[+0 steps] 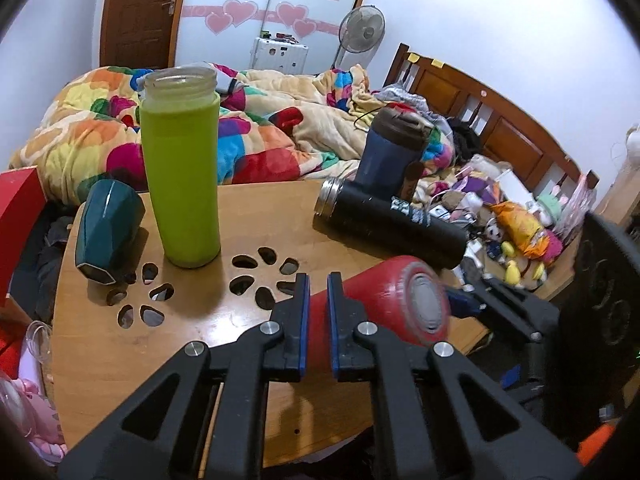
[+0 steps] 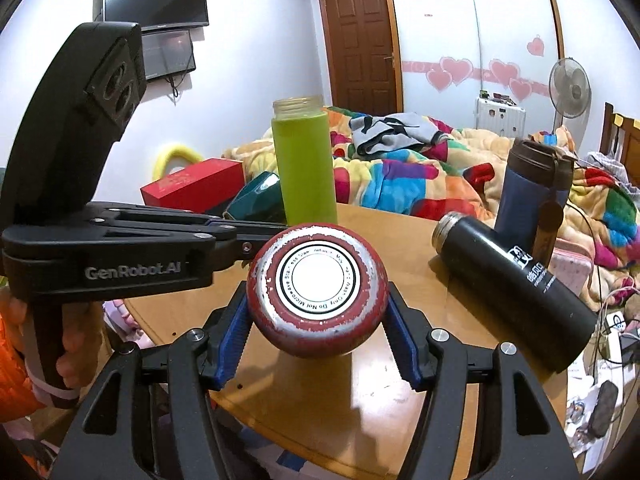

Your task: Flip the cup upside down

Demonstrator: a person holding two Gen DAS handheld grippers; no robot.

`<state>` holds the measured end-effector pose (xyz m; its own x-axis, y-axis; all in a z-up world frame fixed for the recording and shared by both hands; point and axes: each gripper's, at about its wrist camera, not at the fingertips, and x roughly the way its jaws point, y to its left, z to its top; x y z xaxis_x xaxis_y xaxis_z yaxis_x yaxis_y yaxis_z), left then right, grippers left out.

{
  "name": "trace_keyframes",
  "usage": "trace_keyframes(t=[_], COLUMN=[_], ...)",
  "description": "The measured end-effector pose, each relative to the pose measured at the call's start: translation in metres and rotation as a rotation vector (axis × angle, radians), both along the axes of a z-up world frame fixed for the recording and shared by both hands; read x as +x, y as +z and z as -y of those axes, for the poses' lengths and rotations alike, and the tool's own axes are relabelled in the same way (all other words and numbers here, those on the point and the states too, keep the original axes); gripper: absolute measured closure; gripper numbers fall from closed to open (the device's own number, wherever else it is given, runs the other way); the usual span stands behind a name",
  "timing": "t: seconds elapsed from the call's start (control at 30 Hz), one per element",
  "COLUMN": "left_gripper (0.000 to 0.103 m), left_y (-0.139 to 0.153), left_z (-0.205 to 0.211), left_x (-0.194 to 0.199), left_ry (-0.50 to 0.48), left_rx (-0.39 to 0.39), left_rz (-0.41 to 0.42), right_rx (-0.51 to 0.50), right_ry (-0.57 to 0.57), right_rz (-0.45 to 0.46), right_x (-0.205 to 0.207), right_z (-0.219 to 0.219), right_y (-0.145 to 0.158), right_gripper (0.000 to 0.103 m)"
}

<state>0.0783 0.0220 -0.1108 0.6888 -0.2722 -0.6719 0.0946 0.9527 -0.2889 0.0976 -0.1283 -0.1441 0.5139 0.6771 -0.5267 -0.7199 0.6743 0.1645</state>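
A red cup (image 2: pixel 318 290) with a worn silver base is held on its side above the wooden table (image 2: pixel 460 356), its base facing the right wrist camera. My right gripper (image 2: pixel 318 312) is shut on the red cup near its base, one blue pad on each side. My left gripper (image 1: pixel 318 292) is shut on the cup's (image 1: pixel 384 300) other end; its jaws stand close together, apparently on the rim. The left gripper also shows in the right wrist view (image 2: pixel 224 236), reaching in from the left. The cup's mouth is hidden.
A tall green bottle (image 1: pixel 182 168) stands upright behind the cup. A teal cup (image 1: pixel 106 230) lies tilted at the table's left. A black flask (image 1: pixel 392 224) lies on its side at right, with a blue tumbler (image 1: pixel 390 154) upright behind it. A bed with a colourful quilt (image 1: pixel 256 128) lies beyond.
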Motion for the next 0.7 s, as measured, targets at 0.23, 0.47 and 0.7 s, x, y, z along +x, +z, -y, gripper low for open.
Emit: trace_keyframes(t=[0.23, 0.47, 0.7], left_gripper=[0.096, 0.094, 0.094], left_y=[0.036, 0.025, 0.022], left_z=[0.004, 0.011, 0.002], left_x=[-0.009, 0.001, 0.0], left_ry=[-0.053, -0.031, 0.011], left_rx=[0.011, 0.109, 0.135], left_rz=[0.081, 0.05, 0.049], right_rx=[-0.031, -0.044, -0.047], right_ry=[0.001, -0.011, -0.008], right_rz=[0.005, -0.002, -0.03], right_x=[0.008, 0.016, 0.019], right_z=[-0.014, -0.024, -0.029], right_y=[0.004, 0.004, 0.006], right_gripper=[0.044, 0.044, 0.044])
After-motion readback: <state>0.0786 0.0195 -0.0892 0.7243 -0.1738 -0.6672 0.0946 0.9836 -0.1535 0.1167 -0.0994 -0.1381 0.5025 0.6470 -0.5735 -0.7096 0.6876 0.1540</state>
